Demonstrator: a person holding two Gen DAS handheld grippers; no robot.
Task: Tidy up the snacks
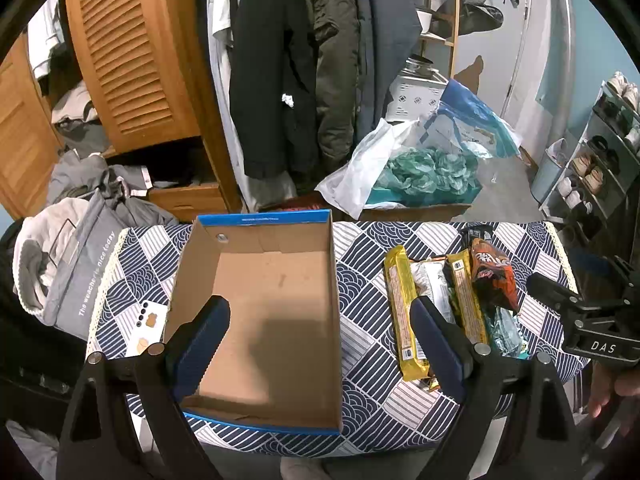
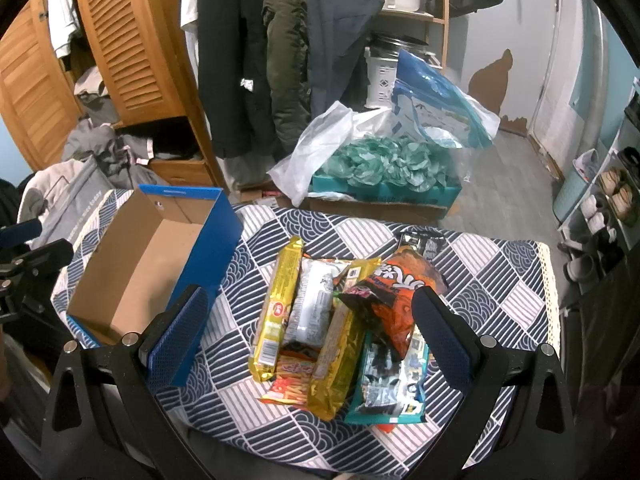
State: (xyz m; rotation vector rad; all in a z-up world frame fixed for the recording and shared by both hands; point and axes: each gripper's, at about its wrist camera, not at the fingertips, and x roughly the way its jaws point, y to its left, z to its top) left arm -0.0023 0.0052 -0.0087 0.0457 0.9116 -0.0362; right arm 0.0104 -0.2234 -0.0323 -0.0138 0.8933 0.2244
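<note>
Table (image 1: pixel 360 340) under a navy-and-white wave-pattern cloth; open cardboard box (image 1: pixel 272 304) with blue outer walls on its left part, nothing inside it; snack pile (image 2: pixel 344 320) on the right part, well apart from the box.

Left gripper (image 1: pixel 320 336): fingers spread wide, holding nothing; poised above the near end of the box, left finger (image 1: pixel 200 340) over the box's left wall, right finger (image 1: pixel 436 344) out past the box's right wall, overlapping the near end of the long yellow packet (image 1: pixel 402 312) in this view; contact with either cannot be told.

Right gripper (image 2: pixel 308 336): fingers wide apart, empty; the pile lies between and just ahead of its fingers; orange bag (image 2: pixel 400 292) on top toward the right finger; two yellow packets, a white packet (image 2: pixel 312 300) and a teal-edged packet (image 2: pixel 384 384) beneath and beside it; left finger (image 2: pixel 180 332) near the box's blue side wall.

White card (image 1: pixel 146 328) on the cloth, just left of the box; hanging coats (image 1: pixel 280 60) and a louvred wooden door (image 1: pixel 128 52) behind the table.
</note>
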